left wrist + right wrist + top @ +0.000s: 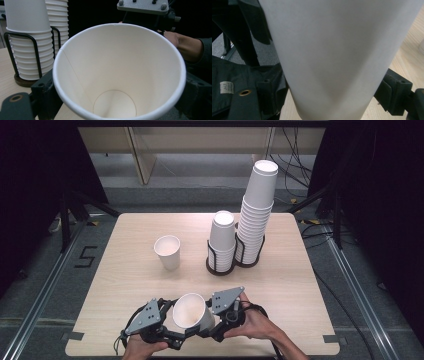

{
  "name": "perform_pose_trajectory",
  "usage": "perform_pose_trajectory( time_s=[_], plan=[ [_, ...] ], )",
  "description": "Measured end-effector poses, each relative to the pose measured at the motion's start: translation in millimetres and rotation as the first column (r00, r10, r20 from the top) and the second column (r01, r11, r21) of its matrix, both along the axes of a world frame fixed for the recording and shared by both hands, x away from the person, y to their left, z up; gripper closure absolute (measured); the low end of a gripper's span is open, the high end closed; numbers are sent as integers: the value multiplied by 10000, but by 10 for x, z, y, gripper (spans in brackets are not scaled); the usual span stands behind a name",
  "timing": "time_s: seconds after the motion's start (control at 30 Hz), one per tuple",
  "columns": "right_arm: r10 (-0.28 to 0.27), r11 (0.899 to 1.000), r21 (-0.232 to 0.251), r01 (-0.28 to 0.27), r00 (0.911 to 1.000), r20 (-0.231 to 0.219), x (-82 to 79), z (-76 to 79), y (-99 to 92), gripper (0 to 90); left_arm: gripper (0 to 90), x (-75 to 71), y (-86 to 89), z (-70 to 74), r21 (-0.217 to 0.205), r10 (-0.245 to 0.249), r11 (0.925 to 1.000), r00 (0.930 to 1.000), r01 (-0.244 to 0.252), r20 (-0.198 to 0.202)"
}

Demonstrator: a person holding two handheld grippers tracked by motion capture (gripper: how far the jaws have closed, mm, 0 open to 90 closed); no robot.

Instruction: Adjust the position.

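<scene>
A white paper cup point(192, 312) is held tilted just above the table's front edge, its mouth turned toward the left hand. My left gripper point(172, 320) reaches it from the left. In the left gripper view I look straight into the open cup point(117, 75), and the black jaws touch the rim on both sides. My right gripper point(210, 317) comes from the right. In the right gripper view its pads point(393, 91) press on the cup's outer wall point(332, 55) from each side. A hand point(185, 45) holds the right gripper behind the cup.
One single cup point(167, 251) stands upright left of centre on the wooden table point(125, 270). A short cup stack point(222, 240) and a tall one point(256, 210) sit in black wire holders at the back right. Both stacks point(27, 42) also appear in the left gripper view.
</scene>
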State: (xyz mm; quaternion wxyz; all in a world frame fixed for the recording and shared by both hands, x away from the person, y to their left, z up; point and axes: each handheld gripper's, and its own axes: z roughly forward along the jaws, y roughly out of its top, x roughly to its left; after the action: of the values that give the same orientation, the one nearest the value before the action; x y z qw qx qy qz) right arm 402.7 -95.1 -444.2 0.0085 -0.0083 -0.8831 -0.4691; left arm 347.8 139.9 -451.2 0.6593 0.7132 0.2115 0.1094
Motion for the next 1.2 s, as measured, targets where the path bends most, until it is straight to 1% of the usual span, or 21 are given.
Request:
perform_pose_trajectory(
  time_s=[0.07, 0.1, 0.17, 0.2, 0.27, 0.37, 0.43, 0.57, 0.6, 0.67, 0.7, 0.73, 0.77, 0.8, 0.9, 0.93, 1.0, 1.07, 1.1, 1.13, 1.2],
  plan=[
    [-66, 9999, 82, 66, 10000, -20, 4, -11, 3, 212, 120, 5, 9, 3, -99, 18, 9999, 10000, -18, 4],
    [-127, 9998, 124, 129, 9998, -144, 7, -15, 3, 205, 122, 4, 18, 8, -166, 75, 9998, 10000, -76, -34],
    [-313, 9995, -53, 312, 9992, -242, 22, -22, -5, 165, 123, 16, 50, 22, -320, 96, 9994, 9999, -98, -78],
    [-407, 9991, -95, 405, 9989, -241, 31, -33, -12, 163, 123, 19, 63, 28, -425, 167, 9990, 9998, -170, -93],
    [-410, 9990, -206, 401, 9981, -464, 41, -48, -40, 165, 123, 26, 89, 37, -426, 327, 9986, 9995, -328, -19],
    [-754, 9963, -437, 735, 9961, -449, 64, -40, -121, 165, 123, 40, 117, 43, -366, 542, 9978, 9985, -544, -61],
    [-987, 9939, -534, 970, 9946, -310, 85, -32, -190, 166, 123, 52, 132, 40, -40, 805, 9967, 9968, -805, -19],
    [-1637, 9848, -621, 1621, 9863, -214, 119, 0, -332, 176, 123, 74, 144, 23, 263, 1195, 9925, 9928, -1192, -91],
    [-1771, 9822, -648, 1764, 9842, -55, 130, 8, -366, 174, 123, 79, 149, 19, 284, 1240, 9919, 9922, -1237, -101],
    [-1960, 9782, -700, 1954, 9806, -9, 138, 21, -428, 180, 123, 90, 159, 15, 361, 1370, 9900, 9905, -1366, -91],
    [-2101, 9751, -708, 2103, 9776, 114, 145, 25, -457, 179, 123, 93, 160, 12, 401, 1454, 9886, 9893, -1450, -77],
    [-2201, 9726, -740, 2205, 9754, 139, 146, 27, -486, 178, 123, 108, 161, 4, 366, 1438, 9889, 9896, -1438, 17],
    [-2247, 9710, -790, 2255, 9742, 193, 153, 26, -515, 180, 123, 103, 174, 12, 611, 1630, 9848, 9866, -1624, -41],
    [-2371, 9675, -838, 2386, 9711, 285, 157, 22, -543, 179, 123, 106, 183, 11, 690, 1730, 9827, 9849, -1720, -96],
    [-2589, 9612, -913, 2604, 9655, 273, 160, 7, -623, 180, 123, 126, 206, 8, 802, 2015, 9764, 9795, -2006, -39],
    [-2654, 9592, -940, 2667, 9638, 260, 155, 8, -648, 182, 123, 135, 222, 10, 943, 2181, 9715, 9759, -2174, 32],
    [-2850, 9538, -919, 2862, 9582, 266, 151, 1, -693, 183, 123, 158, 234, 3, 900, 2383, 9669, 9711, -2386, 152],
    [-3034, 9481, -927, 3043, 9526, 242, 149, -2, -743, 183, 123, 166, 268, 10, 1254, 2762, 9527, 9609, -2767, 220],
    [-3170, 9432, -953, 3181, 9480, 276, 151, -2, -769, 183, 123, 177, 283, 8, 1306, 2888, 9482, 9571, -2895, 245],
    [-3224, 9418, -916, 3234, 9462, 255, 150, -7, -792, 183, 123, 187, 298, 6, 1355, 3026, 9431, 9527, -3035, 278],
    [-3391, 9356, -934, 3404, 9403, 304, 142, -5, -833, 183, 123, 219, 328, -6, 1301, 3272, 9355, 9444, -3285, 322]
  ],
)
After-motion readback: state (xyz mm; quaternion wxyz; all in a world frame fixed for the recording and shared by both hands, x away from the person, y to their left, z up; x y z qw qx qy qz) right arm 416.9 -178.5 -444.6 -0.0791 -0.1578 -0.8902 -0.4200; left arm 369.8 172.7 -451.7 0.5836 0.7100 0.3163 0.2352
